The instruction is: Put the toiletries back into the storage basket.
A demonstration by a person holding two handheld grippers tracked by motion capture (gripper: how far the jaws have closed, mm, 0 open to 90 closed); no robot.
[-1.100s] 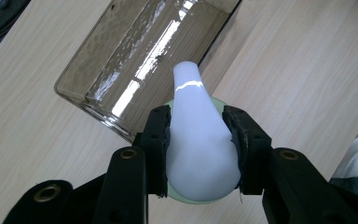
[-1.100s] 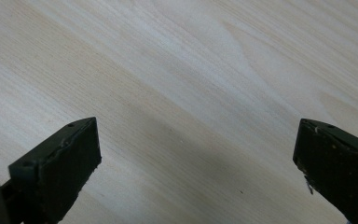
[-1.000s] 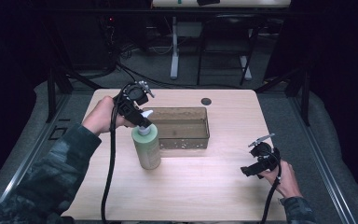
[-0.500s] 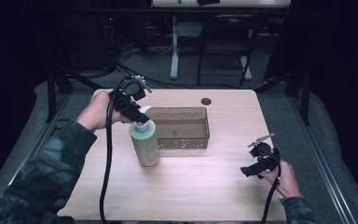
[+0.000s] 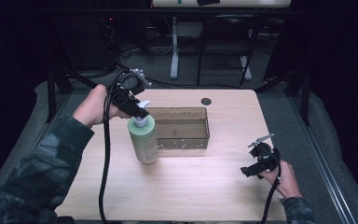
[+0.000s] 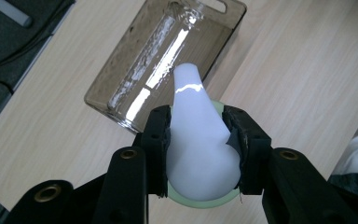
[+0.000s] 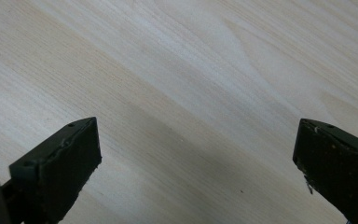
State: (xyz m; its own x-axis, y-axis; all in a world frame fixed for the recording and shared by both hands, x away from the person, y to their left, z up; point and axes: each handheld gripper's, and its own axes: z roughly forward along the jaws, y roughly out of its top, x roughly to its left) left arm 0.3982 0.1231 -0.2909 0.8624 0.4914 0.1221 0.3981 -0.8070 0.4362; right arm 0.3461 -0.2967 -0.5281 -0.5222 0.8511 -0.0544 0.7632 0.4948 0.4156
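Note:
A pale green pump bottle (image 5: 143, 138) stands upright on the wooden table (image 5: 205, 191), just left of a clear smoky plastic bin (image 5: 182, 128). My left gripper (image 5: 138, 112) is shut on the bottle's white pump head (image 6: 198, 135) from above, one jaw pressed against each side. The bin (image 6: 163, 60) lies beyond the pump spout in the left gripper view, with nothing visible inside. My right gripper (image 5: 251, 170) hovers low over the table's right front part, open, with bare wood between its fingers (image 7: 60, 163).
A small dark round hole (image 5: 206, 101) marks the table's far edge behind the bin. A black cable (image 5: 105, 172) trails from the left gripper across the table's left front. Table legs and cables fill the dark floor beyond.
The left gripper and the bottle have shifted slightly left and away from the front edge. The right gripper has stayed in place.

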